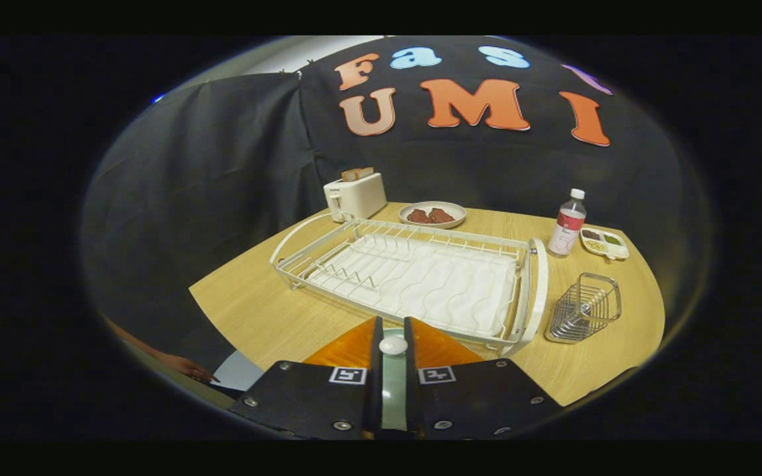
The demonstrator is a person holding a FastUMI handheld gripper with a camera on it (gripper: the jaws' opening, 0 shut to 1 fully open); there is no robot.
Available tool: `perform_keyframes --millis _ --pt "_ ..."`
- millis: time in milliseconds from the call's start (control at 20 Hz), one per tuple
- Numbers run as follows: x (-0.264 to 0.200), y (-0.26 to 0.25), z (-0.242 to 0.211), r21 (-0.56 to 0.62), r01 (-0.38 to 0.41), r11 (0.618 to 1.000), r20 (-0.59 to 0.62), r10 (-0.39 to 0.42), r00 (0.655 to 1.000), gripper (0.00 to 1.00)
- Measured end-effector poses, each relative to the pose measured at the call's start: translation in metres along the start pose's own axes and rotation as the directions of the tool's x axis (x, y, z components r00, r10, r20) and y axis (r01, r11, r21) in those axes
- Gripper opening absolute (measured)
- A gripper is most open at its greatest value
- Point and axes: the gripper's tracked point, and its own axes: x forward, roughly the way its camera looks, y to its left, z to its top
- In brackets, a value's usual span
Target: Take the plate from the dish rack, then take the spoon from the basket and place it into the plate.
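Pale wood-grain table (268, 311) carries an empty white wire dish rack (414, 277) just beyond the gripper (393, 340), whose fingers stand narrow, clamped on a smooth pale-green plate (393, 383) edge-on. Plate step looks done; next, set it down and reach the chrome wire basket (584, 307) ahead-right. Spoon unclear.

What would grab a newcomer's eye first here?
Probably the white dish rack, empty of dishes, spread across the wooden table just beyond the tongs. Next, the tongs themselves, closed on a pale spoon between them. To the rack's right stands a wire basket; behind it, a toaster.
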Motion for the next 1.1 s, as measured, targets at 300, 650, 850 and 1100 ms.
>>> perform_keyframes --millis 300,650,850,1100 --pt "-0.011 -0.019 -0.034 0.078 0.036 0.996 -0.081 -0.029 0.996 0.16" --pt "-0.017 -0.035 -0.055 0.135 0.089 0.987 -0.146 -0.069 0.987 0.31" --pt "-0.029 -0.061 -0.016 0.135 0.138 0.981 -0.058 -0.131 0.990 0.48" --pt "-0.052 -0.090 0.044 0.127 0.206 0.970 0.085 -0.218 0.972 0.63"
